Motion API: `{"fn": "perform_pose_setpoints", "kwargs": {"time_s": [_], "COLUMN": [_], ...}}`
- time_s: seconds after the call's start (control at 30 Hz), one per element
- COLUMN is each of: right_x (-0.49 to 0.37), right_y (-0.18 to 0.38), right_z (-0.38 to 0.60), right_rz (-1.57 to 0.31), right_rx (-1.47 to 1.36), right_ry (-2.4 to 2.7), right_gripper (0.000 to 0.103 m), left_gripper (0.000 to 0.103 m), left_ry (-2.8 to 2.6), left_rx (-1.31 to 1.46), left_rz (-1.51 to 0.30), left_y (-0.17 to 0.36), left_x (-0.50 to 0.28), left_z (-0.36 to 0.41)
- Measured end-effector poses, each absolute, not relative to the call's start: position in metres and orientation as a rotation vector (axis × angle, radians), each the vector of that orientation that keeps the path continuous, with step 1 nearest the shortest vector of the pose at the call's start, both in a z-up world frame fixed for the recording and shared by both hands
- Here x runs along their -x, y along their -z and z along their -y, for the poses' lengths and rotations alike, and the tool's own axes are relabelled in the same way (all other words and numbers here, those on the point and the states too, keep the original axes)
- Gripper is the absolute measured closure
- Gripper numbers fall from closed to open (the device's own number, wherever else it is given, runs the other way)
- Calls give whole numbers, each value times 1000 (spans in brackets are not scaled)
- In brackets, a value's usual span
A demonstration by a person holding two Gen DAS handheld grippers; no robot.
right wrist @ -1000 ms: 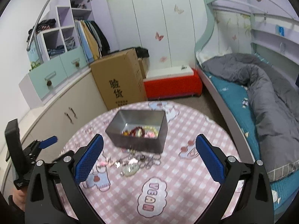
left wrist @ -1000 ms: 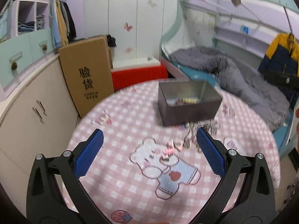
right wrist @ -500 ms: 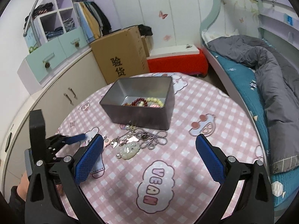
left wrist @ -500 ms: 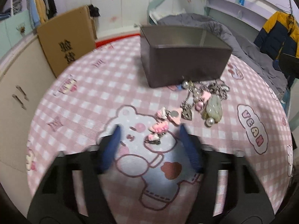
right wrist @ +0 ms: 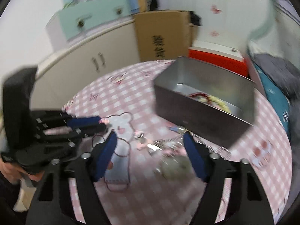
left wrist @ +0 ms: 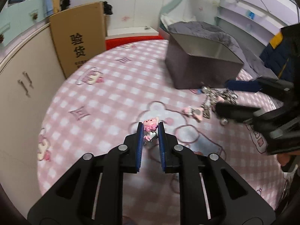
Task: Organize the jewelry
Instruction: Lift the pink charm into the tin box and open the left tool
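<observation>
My left gripper (left wrist: 150, 129) is low over the pink checked tablecloth (left wrist: 105, 97). Its jaws are closing, and the blue pads touch both sides of a small pink charm (left wrist: 150, 124). From the right wrist view the left gripper (right wrist: 102, 123) sits at the left with the charm at its tips. My right gripper (right wrist: 150, 140) hangs over the jewelry pile (right wrist: 163, 144), with its jaws closing and apart from the chains between them. From the left wrist the right gripper (left wrist: 227, 97) straddles the same pile (left wrist: 211, 95). A grey metal tin (right wrist: 196, 112) holds beaded bracelets (right wrist: 198, 95).
The tin (left wrist: 187, 75) stands just behind the pile. A pale green pendant (right wrist: 176, 166) lies near my right finger. Beyond the round table stand a cardboard box (left wrist: 78, 43), a red box (left wrist: 131, 39), cream cabinets (left wrist: 22, 75) and a bed with a grey duvet (left wrist: 206, 28).
The left gripper came down to the cloth and its jaws narrowed from wide open onto the pink charm. The right gripper swung down over the jewelry pile, rolled, and its jaws narrowed.
</observation>
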State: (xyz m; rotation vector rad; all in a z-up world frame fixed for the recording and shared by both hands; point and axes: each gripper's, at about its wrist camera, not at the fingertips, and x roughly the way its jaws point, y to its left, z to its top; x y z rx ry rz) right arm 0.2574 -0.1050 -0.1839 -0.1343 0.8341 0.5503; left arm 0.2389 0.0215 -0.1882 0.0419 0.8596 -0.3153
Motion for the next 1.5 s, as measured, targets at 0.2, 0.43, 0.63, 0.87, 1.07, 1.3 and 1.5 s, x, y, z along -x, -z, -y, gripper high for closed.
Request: {"fn": "perform_pose_setpoints", "kwargs": {"time_s": [0.2,0.43,0.63,0.87,1.07,1.3,1.5], "right_x": [-266,-249,-235,-230,-234,-250,-276], "right_y": [213,190,151,100,66,47,51], "right_z": [74,96,125,163,191,211,210], "right_rz": [-891,-852,-758,-640,-570,-533,-568], "right_rx": [302,223,142,55,23,-30,-52], "right_ry": [-595,-631,-615,-573,-508,-486,-476], "right_gripper": [89,93,93,93,92,92,92], "left_gripper": [88,88,88,88,88,88,88], "left_ry": [285,299,327,368,406,445,488], "left_rx": [-26,-17,-21,-43,-71,-86,-75], "left_rz": [-843,-817,-761,-675,-592,-536,-546], "left_y": [179,169,146,110,76,49,40], "left_x": [-238,-238,-235,-237,-243,-258,-282], "left_z": [-37,-35,-25,-12,7,27,46]}}
